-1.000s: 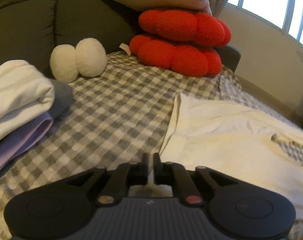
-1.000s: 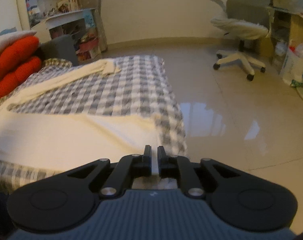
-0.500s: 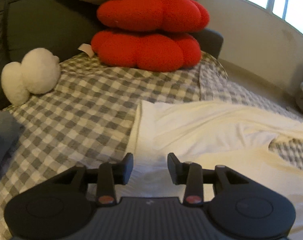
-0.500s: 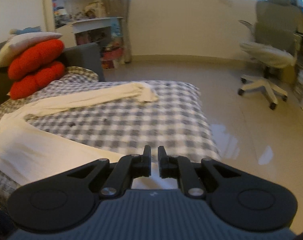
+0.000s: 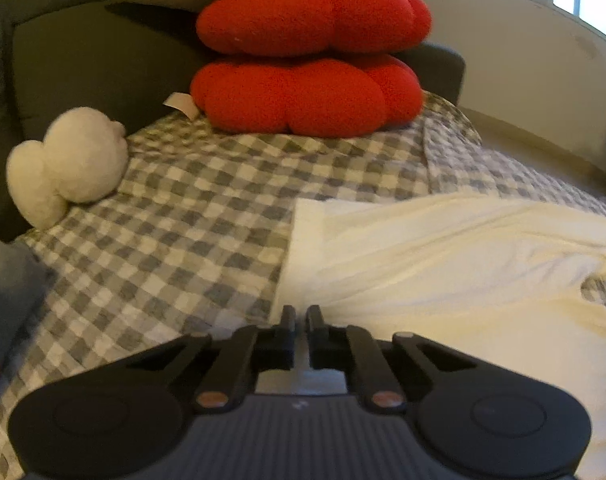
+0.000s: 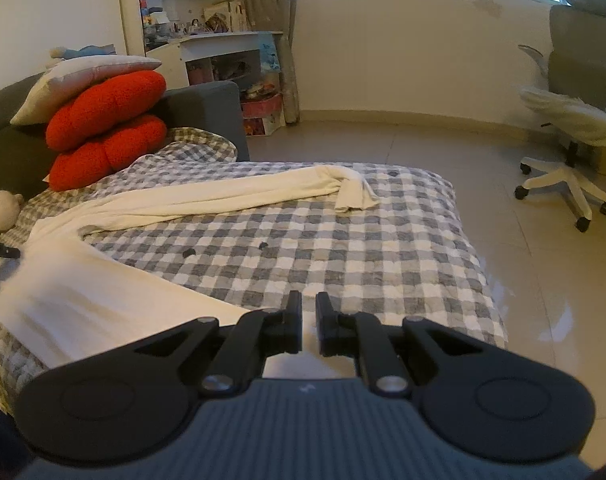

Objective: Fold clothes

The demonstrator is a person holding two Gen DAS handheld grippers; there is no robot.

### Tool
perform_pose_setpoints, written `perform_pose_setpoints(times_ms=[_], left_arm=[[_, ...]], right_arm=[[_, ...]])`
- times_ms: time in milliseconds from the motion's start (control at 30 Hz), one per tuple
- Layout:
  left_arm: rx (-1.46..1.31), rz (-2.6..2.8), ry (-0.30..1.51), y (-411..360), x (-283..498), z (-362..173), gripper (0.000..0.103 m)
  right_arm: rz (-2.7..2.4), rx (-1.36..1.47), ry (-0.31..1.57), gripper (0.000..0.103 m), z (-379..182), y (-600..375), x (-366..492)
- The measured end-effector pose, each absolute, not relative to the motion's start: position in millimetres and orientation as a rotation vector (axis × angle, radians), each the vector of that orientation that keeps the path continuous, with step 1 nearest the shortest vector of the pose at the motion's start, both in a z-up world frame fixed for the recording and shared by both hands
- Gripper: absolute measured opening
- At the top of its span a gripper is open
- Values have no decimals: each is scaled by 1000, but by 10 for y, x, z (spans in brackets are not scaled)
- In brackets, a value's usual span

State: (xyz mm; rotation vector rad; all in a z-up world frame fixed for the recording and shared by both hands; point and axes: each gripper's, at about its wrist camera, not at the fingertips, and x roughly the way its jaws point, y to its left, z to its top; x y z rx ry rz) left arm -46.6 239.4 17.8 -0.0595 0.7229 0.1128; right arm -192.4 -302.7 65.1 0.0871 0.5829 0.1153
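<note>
I am holding the left gripper point(image 5: 299, 320) nearly pinched together on the near edge of the cream long-sleeved cotton garment point(image 5: 443, 264), with pale cloth showing in the slit between its fingers, so I judge it is gripping the hem. The right gripper point(image 6: 309, 312) is also closed to a narrow gap at the garment's near corner; cloth seems to sit between the fingers, but I cannot tell whether it is truly caught.

If I am lifting with only one side secured, the garment is going to skew and fold crooked. A thin bite of fabric may also be slipping out under its own weight.

Just ahead of both grippers the garment is lying on the grey-and-white checked bed cover point(image 6: 383, 256), and I may be dragging that cover up with it.

Farther ahead of the right gripper, the long cream sleeve point(image 6: 239, 194) is trailing across the bed; it could bunch under the fold.

Beyond the left gripper, the two stacked red plush cushions point(image 5: 307, 96) are sitting well apart from the garment.
</note>
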Motion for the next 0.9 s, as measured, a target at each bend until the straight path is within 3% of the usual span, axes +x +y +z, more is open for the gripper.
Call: perform_pose_setpoints(times_ms=[533, 633, 900], left_arm=[[22, 232, 668, 2352, -411, 205, 4], [70, 309, 663, 2397, -386, 185, 0], [-60, 242, 664, 2498, -432, 177, 3]], right_arm=[[158, 89, 594, 12, 557, -2876, -1832], [160, 93, 595, 12, 553, -2891, -1839], [161, 128, 604, 12, 463, -2888, -1769]])
